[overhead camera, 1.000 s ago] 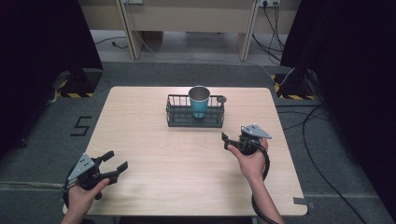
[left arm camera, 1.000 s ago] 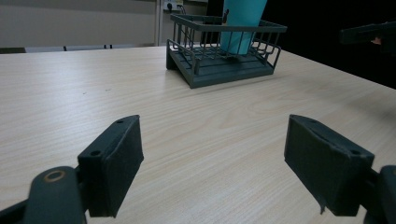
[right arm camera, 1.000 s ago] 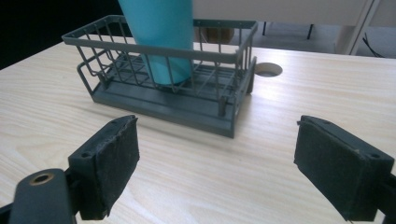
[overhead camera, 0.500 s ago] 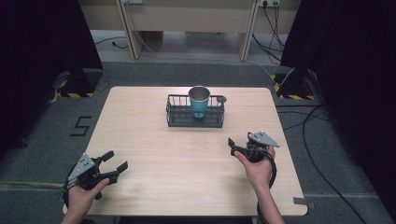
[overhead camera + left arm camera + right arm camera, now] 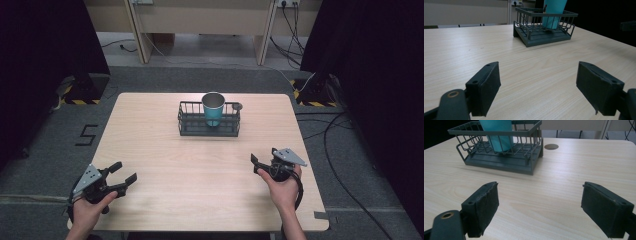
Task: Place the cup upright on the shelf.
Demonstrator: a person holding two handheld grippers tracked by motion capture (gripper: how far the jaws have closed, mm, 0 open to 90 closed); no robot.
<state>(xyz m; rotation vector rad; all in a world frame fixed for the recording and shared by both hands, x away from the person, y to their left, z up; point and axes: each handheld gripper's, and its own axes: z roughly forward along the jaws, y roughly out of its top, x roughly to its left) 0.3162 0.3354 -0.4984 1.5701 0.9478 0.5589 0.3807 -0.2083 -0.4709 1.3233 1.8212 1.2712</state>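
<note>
On the table [image 5: 150,150], a wire basket [image 5: 209,125] holds the teal cup [image 5: 213,107] upright; well short of that basket both claws, left [image 5: 124,173] and right [image 5: 258,164], gape empty, so approach level, straddling the cup's rim

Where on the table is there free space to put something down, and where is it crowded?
The table is bare between the wire basket and the near edge, from the left gripper across to the right gripper. Both sides of the basket are bare too. It is crowded only inside the basket, where the teal cup stands; a small hole lies just right of it.
</note>
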